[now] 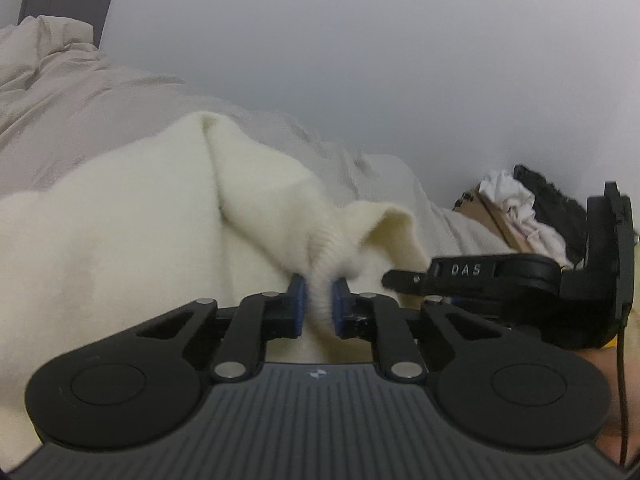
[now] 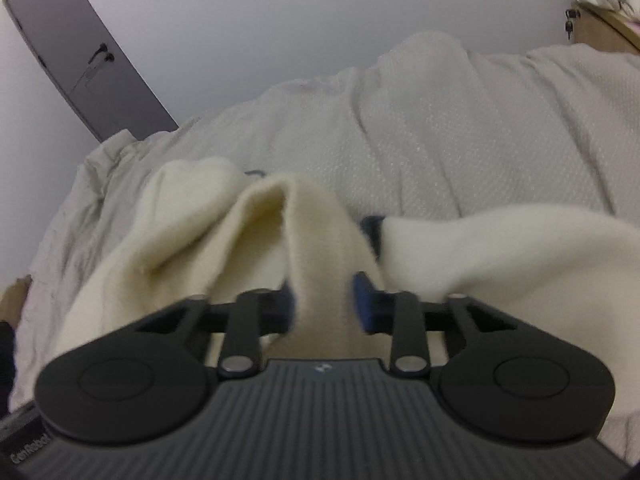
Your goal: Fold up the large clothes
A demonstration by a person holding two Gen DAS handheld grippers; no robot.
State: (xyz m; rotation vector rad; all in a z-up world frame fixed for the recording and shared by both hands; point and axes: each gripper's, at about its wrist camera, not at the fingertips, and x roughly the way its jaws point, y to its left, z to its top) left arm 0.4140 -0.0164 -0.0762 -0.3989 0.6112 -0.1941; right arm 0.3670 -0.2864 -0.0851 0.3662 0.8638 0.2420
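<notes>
A cream knitted garment [image 1: 140, 220] lies bunched on a bed. In the left wrist view my left gripper [image 1: 319, 300] is shut on a ribbed edge of it, the blue pads pressing a narrow roll of knit from both sides. From the right, a black finger [image 1: 460, 276] of my right gripper reaches in just beside that roll. In the right wrist view my right gripper [image 2: 324, 304] is shut on a raised fold of the same cream garment [image 2: 192, 216]. The fold covers its left pad, and more of the knit drapes off to the right.
A pale grey textured bed cover [image 2: 440, 120] spreads wrinkled behind the garment up to a plain wall. A cardboard box [image 1: 492, 216] holding white and dark clothes stands at the far right. A dark door [image 2: 72, 40] is at the far left.
</notes>
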